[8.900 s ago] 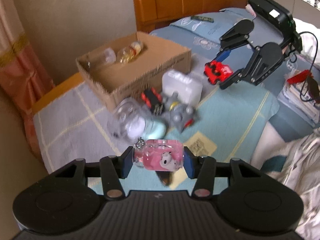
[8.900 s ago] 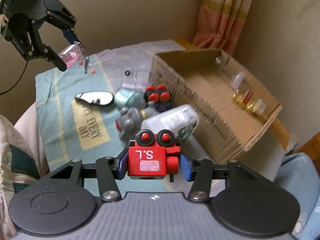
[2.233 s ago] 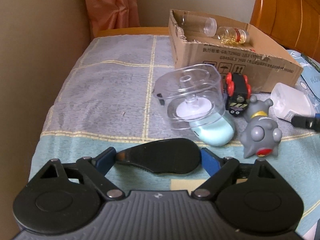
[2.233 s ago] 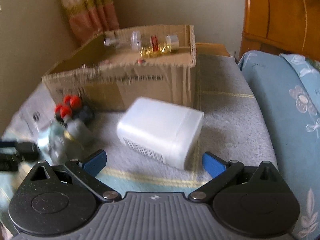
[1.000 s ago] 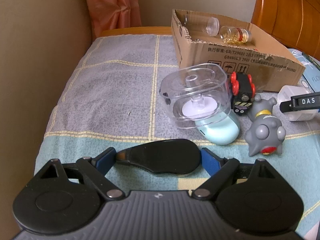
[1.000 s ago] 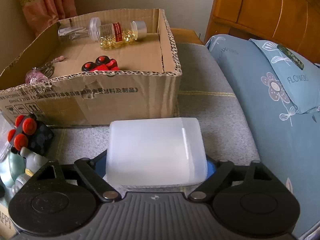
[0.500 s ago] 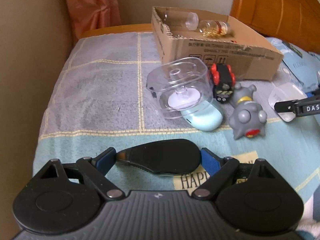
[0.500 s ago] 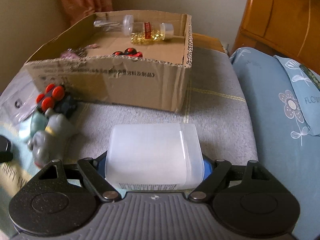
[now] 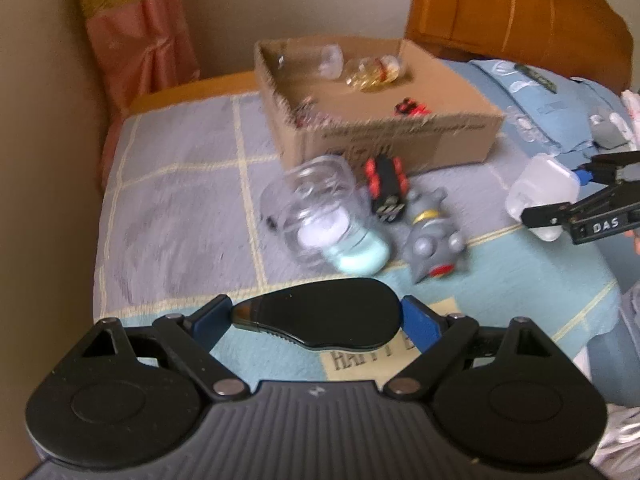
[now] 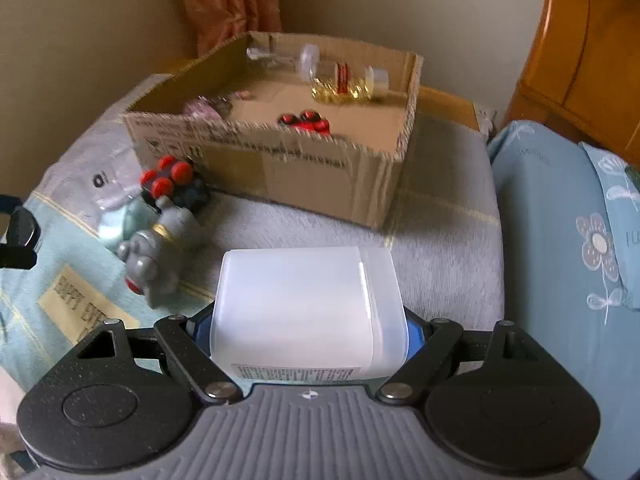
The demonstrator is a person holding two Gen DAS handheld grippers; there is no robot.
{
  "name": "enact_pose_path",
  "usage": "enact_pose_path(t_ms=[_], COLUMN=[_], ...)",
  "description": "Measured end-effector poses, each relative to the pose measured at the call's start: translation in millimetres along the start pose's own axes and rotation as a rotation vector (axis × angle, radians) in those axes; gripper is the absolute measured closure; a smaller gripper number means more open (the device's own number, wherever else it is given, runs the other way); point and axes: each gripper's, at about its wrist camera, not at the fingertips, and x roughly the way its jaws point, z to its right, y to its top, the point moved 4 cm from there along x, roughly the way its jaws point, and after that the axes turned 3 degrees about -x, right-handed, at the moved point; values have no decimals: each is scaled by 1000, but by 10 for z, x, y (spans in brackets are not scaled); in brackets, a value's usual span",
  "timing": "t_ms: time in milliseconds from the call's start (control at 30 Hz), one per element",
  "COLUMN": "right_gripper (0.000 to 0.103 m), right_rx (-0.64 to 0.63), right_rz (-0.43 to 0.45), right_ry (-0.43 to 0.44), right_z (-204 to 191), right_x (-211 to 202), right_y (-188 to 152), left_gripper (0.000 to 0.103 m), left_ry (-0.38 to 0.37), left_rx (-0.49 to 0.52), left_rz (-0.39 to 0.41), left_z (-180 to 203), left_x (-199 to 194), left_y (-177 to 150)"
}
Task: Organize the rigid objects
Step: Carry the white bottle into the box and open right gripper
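My left gripper (image 9: 316, 322) is shut on a flat black teardrop-shaped object (image 9: 320, 320) and holds it above the blanket. My right gripper (image 10: 308, 328) is shut on a white translucent plastic box (image 10: 306, 308), lifted off the bed; it also shows in the left wrist view (image 9: 540, 188). The cardboard box (image 9: 400, 136) (image 10: 288, 164) stands at the back and holds clear vials, a yellow-capsule bottle (image 10: 348, 84), a red toy (image 10: 306, 120) and a pink charm (image 10: 200, 108). In front of it lie a clear plastic case (image 9: 316, 208), a black-and-red toy (image 9: 386, 188) and a grey toy figure (image 9: 434, 240) (image 10: 160, 248).
A pale-blue oval item (image 9: 360, 254) lies under the clear case. A wall (image 9: 44, 120) runs along the left of the bed, a pink curtain (image 9: 136, 32) hangs in the corner, and a wooden headboard (image 9: 512, 12) and blue pillow (image 10: 568, 216) lie to the right.
Both grippers have risen and pulled back with their loads, so the box interior shows more. The right gripper's white box has lifted clear of the blanket.
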Motion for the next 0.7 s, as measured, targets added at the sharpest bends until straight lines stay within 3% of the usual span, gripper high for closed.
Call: enact_pose_path(t_ms=[333, 700], right_gripper=[17, 17], right_rx=[-74, -65], right_rz=[95, 174], right_ry=[23, 2], right_z=[-64, 91], right_x=[-271, -314], right_y=[416, 886], left_gripper=[14, 14], left_ry=[-22, -14], left_rx=[119, 178], left_rz=[94, 180], left_z=[199, 375], left_x=[-238, 13], left_y=[583, 1418])
